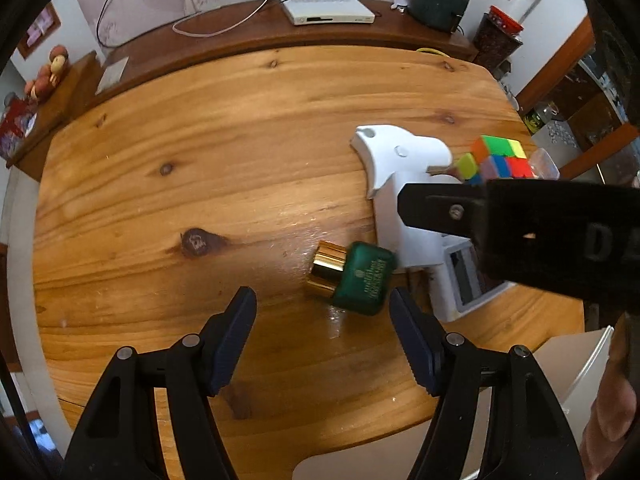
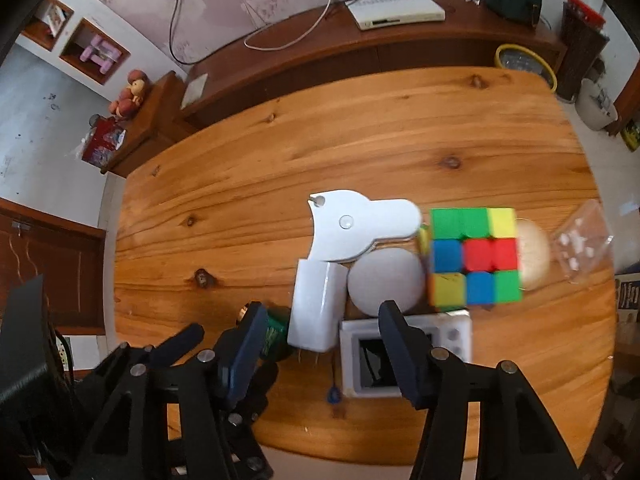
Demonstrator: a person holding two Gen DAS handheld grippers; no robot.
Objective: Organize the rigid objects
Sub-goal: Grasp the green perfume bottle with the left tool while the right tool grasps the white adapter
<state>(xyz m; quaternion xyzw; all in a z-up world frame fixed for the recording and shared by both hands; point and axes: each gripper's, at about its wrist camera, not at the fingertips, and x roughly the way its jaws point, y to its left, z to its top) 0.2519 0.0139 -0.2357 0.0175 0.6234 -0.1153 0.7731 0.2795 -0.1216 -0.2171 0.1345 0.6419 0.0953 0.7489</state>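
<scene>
A green bottle with a gold cap (image 1: 354,278) lies on its side on the wooden table (image 1: 200,160). My left gripper (image 1: 322,334) is open and empty just in front of it. In the right wrist view the bottle (image 2: 276,330) is mostly hidden behind a finger. A white fan-shaped gadget (image 2: 352,224), a white charger block (image 2: 316,312), a white round puck (image 2: 386,280), a Rubik's cube (image 2: 474,256) and a white boxed device with a screen (image 2: 368,360) cluster together. My right gripper (image 2: 320,332) is open and empty above the charger and device.
A clear plastic bag (image 2: 582,240) and a beige round object (image 2: 534,256) lie right of the cube. A dark sideboard (image 2: 360,48) with a white set-top box (image 2: 394,10) stands behind the table. The right gripper's body (image 1: 540,224) crosses the left wrist view.
</scene>
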